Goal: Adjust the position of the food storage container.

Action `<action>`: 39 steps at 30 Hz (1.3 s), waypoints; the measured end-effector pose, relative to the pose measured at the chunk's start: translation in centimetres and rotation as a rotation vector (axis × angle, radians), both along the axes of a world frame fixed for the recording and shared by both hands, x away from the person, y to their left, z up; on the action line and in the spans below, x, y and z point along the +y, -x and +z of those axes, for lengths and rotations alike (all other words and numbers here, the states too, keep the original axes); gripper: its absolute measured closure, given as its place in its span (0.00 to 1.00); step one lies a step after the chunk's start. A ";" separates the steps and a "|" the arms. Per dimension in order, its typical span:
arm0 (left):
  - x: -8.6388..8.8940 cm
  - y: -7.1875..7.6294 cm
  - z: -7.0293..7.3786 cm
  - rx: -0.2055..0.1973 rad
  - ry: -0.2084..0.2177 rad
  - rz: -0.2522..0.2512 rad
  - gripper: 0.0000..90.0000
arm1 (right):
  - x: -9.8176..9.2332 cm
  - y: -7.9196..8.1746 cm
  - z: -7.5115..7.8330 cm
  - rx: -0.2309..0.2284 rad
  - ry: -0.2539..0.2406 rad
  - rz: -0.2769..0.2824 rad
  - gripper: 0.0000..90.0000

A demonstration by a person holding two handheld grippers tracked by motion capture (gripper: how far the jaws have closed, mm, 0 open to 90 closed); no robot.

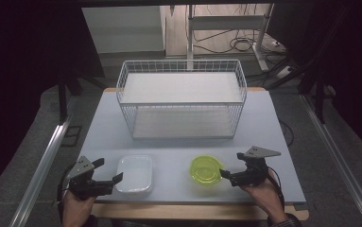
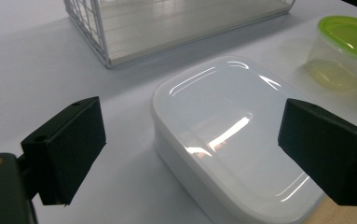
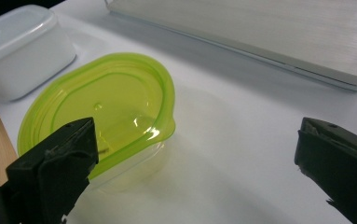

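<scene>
A white rectangular lidded box [image 1: 134, 174] [image 2: 232, 135] [image 3: 20, 46] lies near the table's front edge, left of centre. To its right sits a clear round tub with a lime-green lid [image 1: 206, 170] [image 3: 101, 112] [image 2: 348, 46]. My left gripper [image 1: 107, 171] [image 2: 192, 154] is open just left of the white box, its jaws wide and the box ahead between them, untouched. My right gripper [image 1: 232, 165] [image 3: 197, 163] is open just right of the green tub, the tub's rim near its left jaw, with nothing gripped.
A white wire basket [image 1: 182, 97] with a pale board as its floor and another on its upper shelf stands at the back middle of the white table [image 1: 107, 127]. The table's wooden front edge [image 1: 188, 210] runs below the hands.
</scene>
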State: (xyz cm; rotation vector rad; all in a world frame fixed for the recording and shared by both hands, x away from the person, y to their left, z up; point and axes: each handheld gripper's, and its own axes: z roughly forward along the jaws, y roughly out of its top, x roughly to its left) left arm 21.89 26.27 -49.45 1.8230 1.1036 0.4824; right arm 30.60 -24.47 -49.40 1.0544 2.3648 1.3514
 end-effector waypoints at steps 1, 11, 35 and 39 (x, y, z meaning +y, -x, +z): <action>0.0 0.0 0.0 -0.001 0.001 0.003 0.08 | -0.1 0.0 0.1 0.000 -0.008 -0.004 0.00; -0.4 -0.1 -0.7 -0.057 -0.034 0.003 0.06 | -0.1 -0.1 0.2 0.030 -0.033 -0.012 0.09; -1.2 0.0 -0.6 -0.080 -0.046 -0.012 0.06 | 2.9 0.2 3.3 0.019 0.061 0.181 0.96; -1.3 -0.1 -0.6 -0.077 -0.053 -0.014 0.06 | 5.8 0.0 3.4 0.044 0.121 0.255 1.00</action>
